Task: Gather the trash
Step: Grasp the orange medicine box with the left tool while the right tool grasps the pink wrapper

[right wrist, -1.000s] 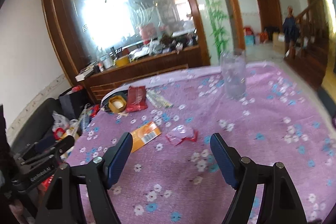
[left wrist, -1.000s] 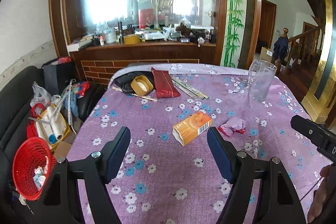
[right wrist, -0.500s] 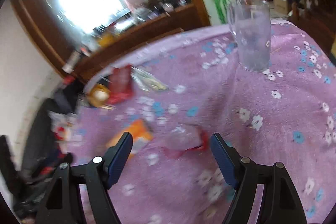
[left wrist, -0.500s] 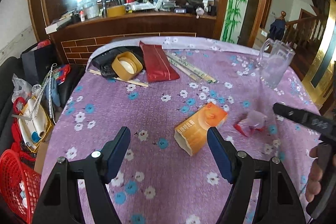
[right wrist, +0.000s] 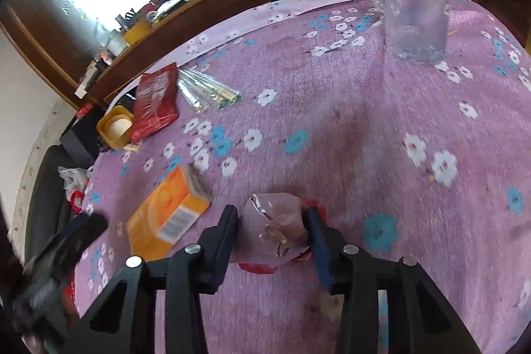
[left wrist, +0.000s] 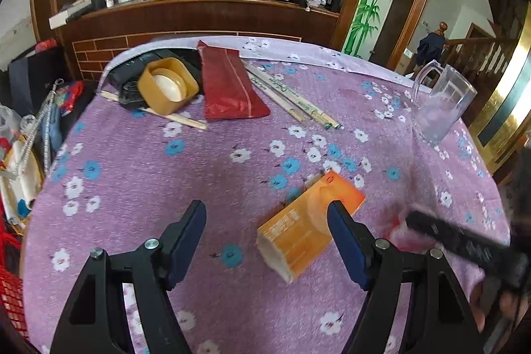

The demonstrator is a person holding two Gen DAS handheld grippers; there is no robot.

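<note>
Print on orange carton (left wrist: 307,226) unreadable, barcode label on one side. Carton lies flat on desk (left wrist: 139,175), long axis diagonal, open end toward camera, between wide-open left claw (left wrist: 267,233) fingers, untouched. Right claw (right wrist: 272,226) closing around crumpled pink-red wrapper (right wrist: 275,228) beside carton.

Both grippers stand lower and closer to the flowered purple tablecloth (left wrist: 139,161) than a second ago. The right gripper (right wrist: 272,221), formerly wide apart, is closing its jaws around the crumpled pink-and-red wrapper (right wrist: 275,221). The left gripper (left wrist: 265,231) now partly straddles the orange cardboard carton (left wrist: 305,228).
</note>
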